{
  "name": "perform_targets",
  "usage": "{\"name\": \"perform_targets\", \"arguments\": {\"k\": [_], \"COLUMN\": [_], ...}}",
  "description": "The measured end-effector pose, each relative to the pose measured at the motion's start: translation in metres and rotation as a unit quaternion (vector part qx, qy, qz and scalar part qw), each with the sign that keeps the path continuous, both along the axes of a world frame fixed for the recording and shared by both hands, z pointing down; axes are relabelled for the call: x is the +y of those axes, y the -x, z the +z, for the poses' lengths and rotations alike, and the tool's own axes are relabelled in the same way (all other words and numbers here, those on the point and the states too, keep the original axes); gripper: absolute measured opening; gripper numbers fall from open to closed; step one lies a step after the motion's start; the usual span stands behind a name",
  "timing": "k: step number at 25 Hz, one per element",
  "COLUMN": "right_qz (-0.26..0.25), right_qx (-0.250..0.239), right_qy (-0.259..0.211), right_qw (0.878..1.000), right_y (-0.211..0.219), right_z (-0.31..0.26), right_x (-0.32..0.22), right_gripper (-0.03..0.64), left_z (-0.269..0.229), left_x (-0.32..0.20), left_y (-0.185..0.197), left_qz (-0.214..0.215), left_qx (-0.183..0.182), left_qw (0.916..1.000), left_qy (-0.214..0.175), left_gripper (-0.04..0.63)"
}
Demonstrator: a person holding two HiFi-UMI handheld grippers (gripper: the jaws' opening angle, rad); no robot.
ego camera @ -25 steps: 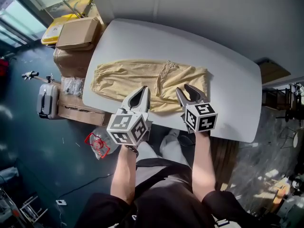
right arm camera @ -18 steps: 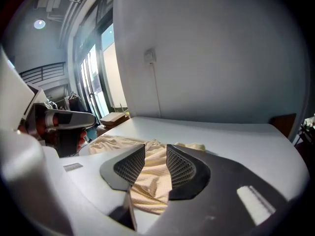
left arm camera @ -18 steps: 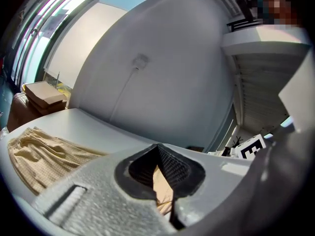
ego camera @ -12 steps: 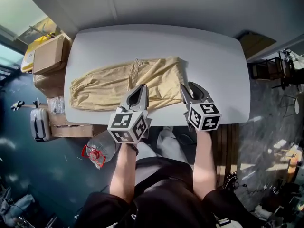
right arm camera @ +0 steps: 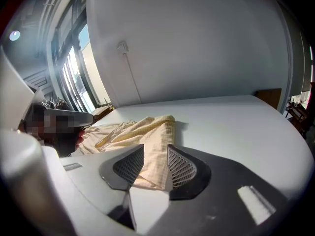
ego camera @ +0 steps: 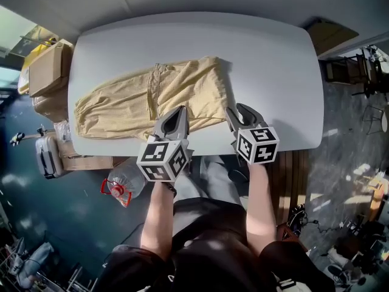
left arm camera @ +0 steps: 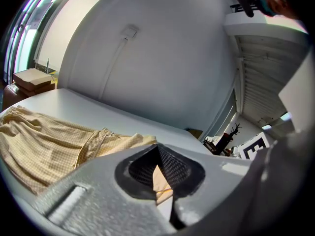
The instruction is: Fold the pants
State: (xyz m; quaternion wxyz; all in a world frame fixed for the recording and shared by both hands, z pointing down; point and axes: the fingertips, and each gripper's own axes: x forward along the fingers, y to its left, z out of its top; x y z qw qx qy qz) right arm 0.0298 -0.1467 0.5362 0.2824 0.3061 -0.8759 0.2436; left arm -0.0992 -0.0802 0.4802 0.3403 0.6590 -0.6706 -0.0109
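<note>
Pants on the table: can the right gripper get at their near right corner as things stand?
Probably yes. The right gripper hangs close by the near right corner of the pants, which shows through the gap of its jaws, just opened wider. Nothing visible stands between them.

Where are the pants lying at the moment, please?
In the head view, the pants lie spread on the table, left of centre, just beyond the left claw.

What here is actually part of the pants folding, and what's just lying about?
Job: yellow pants, white table, left gripper, right gripper.
Lying about: cardboard boxes, clear water bottle, grey suitcase, all beside the table.
</note>
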Motion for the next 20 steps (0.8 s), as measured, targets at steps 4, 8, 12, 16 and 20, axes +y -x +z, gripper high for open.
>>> {"name": "perform_targets", "arguments": {"k": [4, 8, 12, 16, 20], "right_qz": [-0.006, -0.007, -0.024, -0.034, -0.045], "right_qx": [0.018, 0.03, 0.034, 0.037, 0.038], "right_qy": [0.034, 0.063, 0.083, 0.091, 0.096], "right_qw": [0.999, 0.998, 0.996, 0.995, 0.994], "right_y": [-0.004, -0.005, 0.003, 0.008, 0.007], "right_z": [0.033, 0.059, 0.077, 0.083, 0.085], "right_x": [0.002, 0.0, 0.002, 0.003, 0.006], "right_gripper": [0.173, 0.192, 0.202, 0.175, 0.124], "left_z": [0.018, 0.035, 0.047, 0.055, 0.055], "left_x": [0.002, 0.002, 0.004, 0.008, 0.011], "left_y": [-0.003, -0.001, 0.001, 0.004, 0.002], "left_qz": [-0.01, -0.022, -0.036, -0.048, -0.057], "left_qx": [0.005, 0.012, 0.025, 0.027, 0.029], "left_qw": [0.9997, 0.999, 0.9981, 0.9973, 0.9968], "left_qy": [0.021, 0.037, 0.043, 0.048, 0.048], "left_gripper": [0.005, 0.005, 0.005, 0.005, 0.005]}}
